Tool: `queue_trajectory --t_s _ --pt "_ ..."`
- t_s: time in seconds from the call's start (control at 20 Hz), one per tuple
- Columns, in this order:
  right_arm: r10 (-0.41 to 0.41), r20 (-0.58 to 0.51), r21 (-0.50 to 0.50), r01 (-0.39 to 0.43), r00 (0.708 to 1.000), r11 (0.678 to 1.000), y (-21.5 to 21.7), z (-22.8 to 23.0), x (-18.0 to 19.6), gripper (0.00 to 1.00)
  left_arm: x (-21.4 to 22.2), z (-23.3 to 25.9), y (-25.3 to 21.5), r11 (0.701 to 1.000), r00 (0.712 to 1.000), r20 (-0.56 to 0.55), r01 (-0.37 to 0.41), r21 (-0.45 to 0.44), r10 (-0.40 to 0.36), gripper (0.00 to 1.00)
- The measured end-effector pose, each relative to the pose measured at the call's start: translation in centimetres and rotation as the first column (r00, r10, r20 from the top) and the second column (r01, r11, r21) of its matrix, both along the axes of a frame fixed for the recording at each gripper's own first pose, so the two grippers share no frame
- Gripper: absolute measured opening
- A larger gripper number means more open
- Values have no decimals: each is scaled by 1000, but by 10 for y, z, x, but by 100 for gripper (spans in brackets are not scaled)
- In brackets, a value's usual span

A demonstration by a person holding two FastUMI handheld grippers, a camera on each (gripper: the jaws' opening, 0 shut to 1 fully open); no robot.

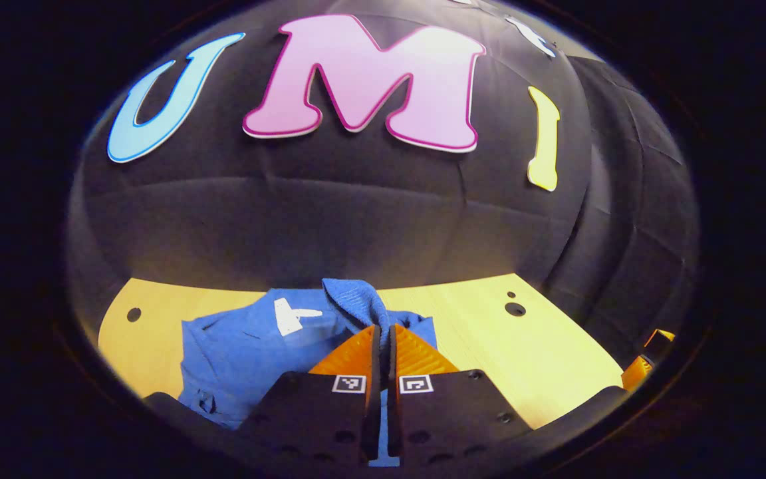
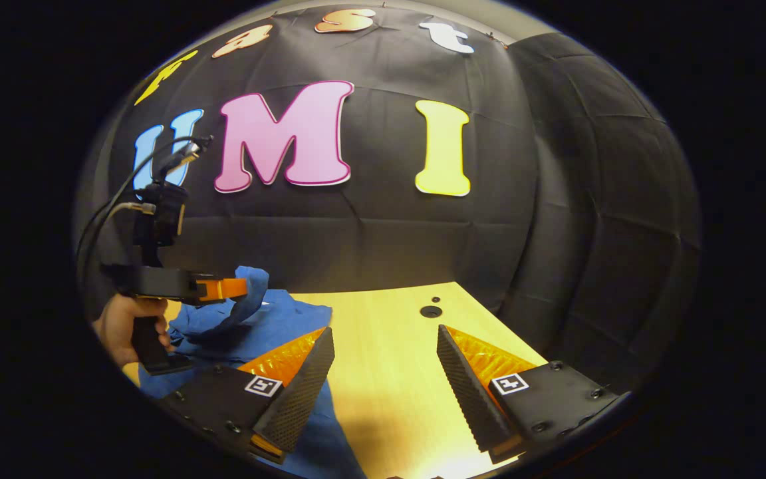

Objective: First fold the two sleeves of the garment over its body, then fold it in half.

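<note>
The left claw point(image 1: 383, 336) pinched a sleeve point(image 1: 356, 299) of the blue shirt point(image 1: 243, 352), lifted above its body on the counter point(image 1: 542, 352); the right claw point(image 2: 383, 372) gaped wide, empty, beside the shirt's near edge

Nothing legible shows. Each finger of the left gripper point(image 1: 383, 332) and of the right gripper point(image 2: 383, 339) carries a square black-and-white coded marker point(image 1: 349, 383), without letters. Ahead-left of the left gripper, a white patch point(image 1: 292, 315) on the garment point(image 1: 243, 352) is too blurred to read.
</note>
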State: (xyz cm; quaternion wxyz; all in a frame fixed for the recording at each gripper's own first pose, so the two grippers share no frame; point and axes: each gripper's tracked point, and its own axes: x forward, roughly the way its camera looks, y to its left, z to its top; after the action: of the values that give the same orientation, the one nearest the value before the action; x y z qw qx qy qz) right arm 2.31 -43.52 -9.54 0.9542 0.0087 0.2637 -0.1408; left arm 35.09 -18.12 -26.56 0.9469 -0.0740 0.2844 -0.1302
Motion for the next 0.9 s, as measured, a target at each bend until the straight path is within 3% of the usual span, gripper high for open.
queue_trajectory --t_s 0.05,0.15,0.2,0.3,0.5,0.55,0.6,0.7,0.9 --pt "-10 -7 2 10 1000 1000 -6 -2 -5 98 -2 -9 -16 999 999 -21 28 -23 -29 7" --pt "-24 -23 25 24 999 999 -11 -9 -13 95 -9 -15 -41 995 996 -48 71 -71 -74 29" --pt "-26 -27 44 27 999 999 -11 -12 -18 99 -10 -17 -50 993 995 -46 85 -79 -89 58" --pt "-19 -40 57 22 999 998 -6 -17 -24 98 -16 -24 -42 996 997 -58 54 -64 -58 82" --pt "34 -85 63 -29 996 998 15 -30 -36 98 -44 -20 -10 998 998 -47 29 -60 -32 83" --pt "47 -102 73 -40 994 997 23 -35 -41 95 -59 -22 3 999 998 -46 34 -36 -35 83" --pt "61 -123 85 -51 991 995 31 -42 -46 98 -79 -31 22 1000 997 -66 29 9 -29 83" --pt "89 -181 108 -70 979 992 45 -56 -64 99 -129 -50 65 995 993 -119 18 102 -6 83" --pt "138 -303 136 -101 943 986 69 -79 -112 98 -257 -83 135 982 967 -253 23 187 26 83"
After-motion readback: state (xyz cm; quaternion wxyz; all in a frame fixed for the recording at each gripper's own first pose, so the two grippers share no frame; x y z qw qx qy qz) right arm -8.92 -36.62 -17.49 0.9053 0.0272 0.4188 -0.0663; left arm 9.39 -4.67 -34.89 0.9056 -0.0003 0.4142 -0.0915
